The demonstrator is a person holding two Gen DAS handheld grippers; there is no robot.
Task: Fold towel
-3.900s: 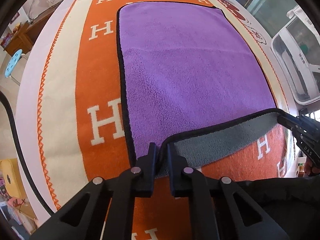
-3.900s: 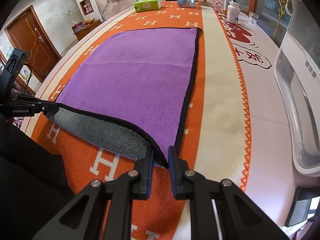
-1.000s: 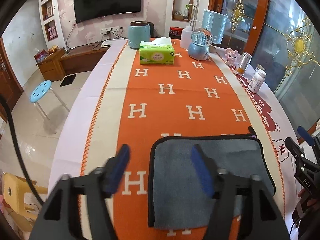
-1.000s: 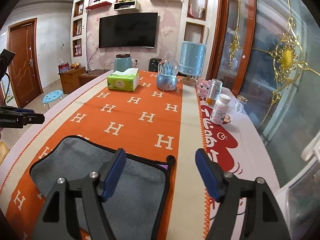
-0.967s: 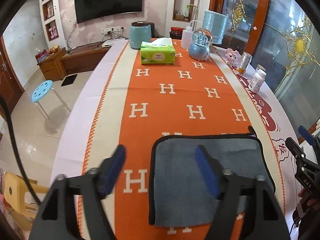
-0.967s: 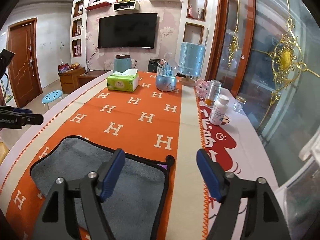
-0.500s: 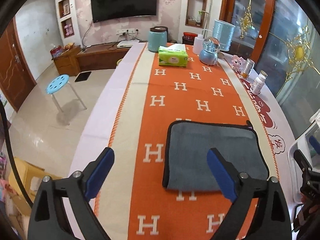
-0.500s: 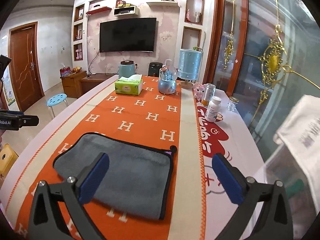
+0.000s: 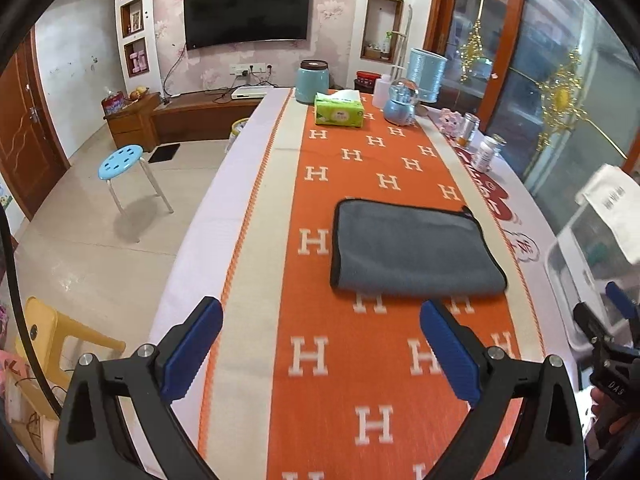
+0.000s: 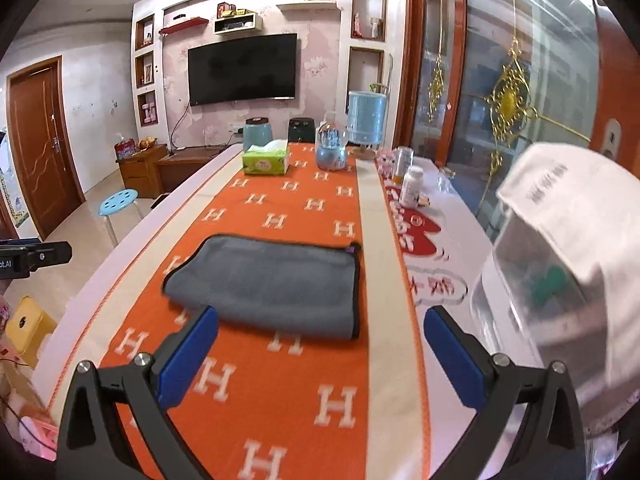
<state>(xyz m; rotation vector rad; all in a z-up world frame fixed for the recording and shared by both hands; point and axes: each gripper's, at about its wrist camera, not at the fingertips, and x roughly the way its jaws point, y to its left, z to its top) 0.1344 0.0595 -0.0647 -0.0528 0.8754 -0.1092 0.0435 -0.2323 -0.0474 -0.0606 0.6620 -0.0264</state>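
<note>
The towel (image 9: 412,252) lies flat in the middle of the frame, folded in half, with its gray side up where the purple side showed before. It rests on the orange cloth (image 9: 360,380) that covers the surface, and nothing holds it now. About 4 seconds ago both tools pinched its near corners. The left gripper (image 9: 320,356) has let go and pulled back, and its jaws are wide and hold nothing. The right gripper (image 10: 320,360) has done the same, jaws wide too. I think 1 fold is done. The towel looks neat, so the job may be finished, or 1 more fold may come.
</note>
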